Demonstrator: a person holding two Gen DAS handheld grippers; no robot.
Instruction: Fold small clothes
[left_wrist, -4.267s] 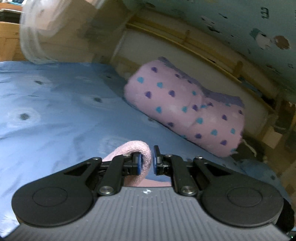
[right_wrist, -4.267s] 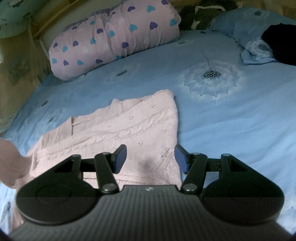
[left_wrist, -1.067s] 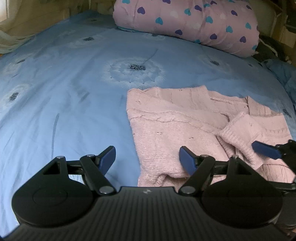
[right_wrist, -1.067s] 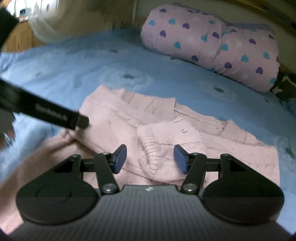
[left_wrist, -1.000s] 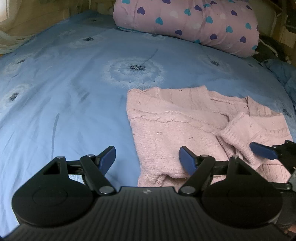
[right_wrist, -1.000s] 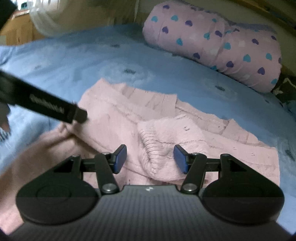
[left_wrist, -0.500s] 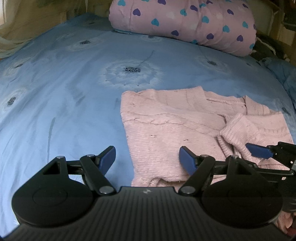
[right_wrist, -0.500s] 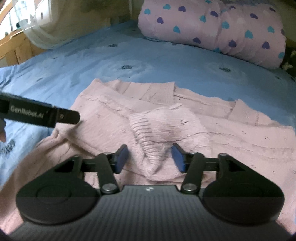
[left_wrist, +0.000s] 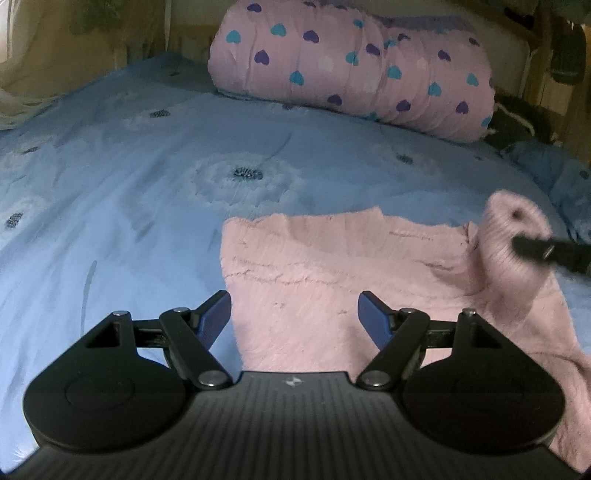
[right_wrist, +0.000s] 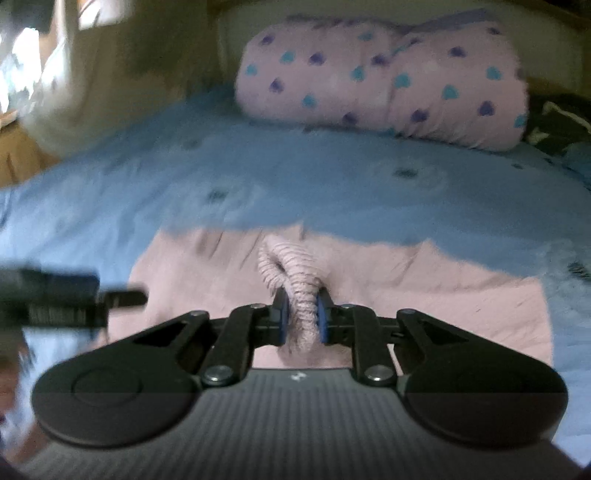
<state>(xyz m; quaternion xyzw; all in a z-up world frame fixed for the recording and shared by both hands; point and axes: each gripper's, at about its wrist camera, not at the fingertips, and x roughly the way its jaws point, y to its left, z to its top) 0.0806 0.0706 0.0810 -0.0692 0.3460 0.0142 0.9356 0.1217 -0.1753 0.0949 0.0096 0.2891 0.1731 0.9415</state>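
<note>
Pink knit sweater (left_wrist: 332, 280) flat on blue bed (left_wrist: 147, 184), near side of heart-print pillow (left_wrist: 351, 62). Right gripper (right_wrist: 300, 314) clamped on ribbed sleeve cuff (right_wrist: 295, 273), lifted. Left gripper (left_wrist: 294, 314) fingers wide, empty, above sweater's left edge. Soft, light, floppy; best gripped at cuffs and hems.

Bed (left_wrist: 110, 192) fills most of both views, covered by a light blue sheet with a pale dandelion print (left_wrist: 243, 173). Rolled pink quilt with blue and purple hearts (left_wrist: 351, 70) lies across the far end against a pale headboard (right_wrist: 229, 40). Sheer beige curtain (left_wrist: 44, 55) far left, daylight coming through it; bright window patch (right_wrist: 22, 55) at far left in the right wrist view. Wooden furniture (right_wrist: 14, 155) left of the bed. Dark fabric heap (left_wrist: 517, 118) far right, wooden post (left_wrist: 546, 44) behind. Dim, warm light; right view motion-blurred.
</note>
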